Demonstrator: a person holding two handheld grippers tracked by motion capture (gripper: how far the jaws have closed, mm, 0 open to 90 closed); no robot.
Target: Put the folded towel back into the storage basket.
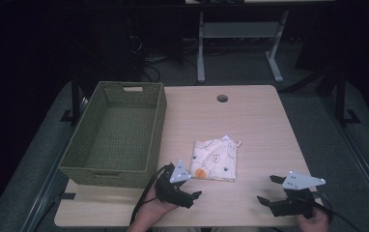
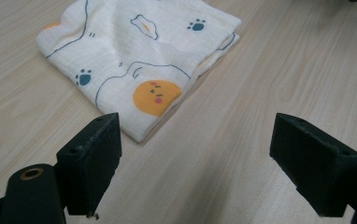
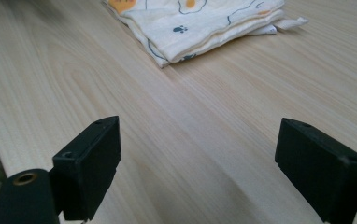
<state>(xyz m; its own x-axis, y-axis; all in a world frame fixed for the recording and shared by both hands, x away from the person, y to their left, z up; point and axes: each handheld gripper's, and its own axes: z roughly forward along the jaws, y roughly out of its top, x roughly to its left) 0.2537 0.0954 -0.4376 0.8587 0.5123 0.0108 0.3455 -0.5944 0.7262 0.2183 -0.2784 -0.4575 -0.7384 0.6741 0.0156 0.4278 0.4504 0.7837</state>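
the folded cloth (image 1: 215,159) lies just right of the green basket (image 1: 116,137), and your left gripper (image 1: 188,192), jaws wide apart and holding nothing, sits close by its near left corner, while your equally empty, wide-spread right gripper (image 1: 268,190) stands well off.

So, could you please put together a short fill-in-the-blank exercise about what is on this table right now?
1. The folded cloth lies on the ____, not in the basket.
2. The woven basket is ____ inside.
3. Both the left tongs and the right tongs are ____, holding nothing.
4. The tongs nearer the cloth are the ____ ones.

Missing words: table; empty; open; left
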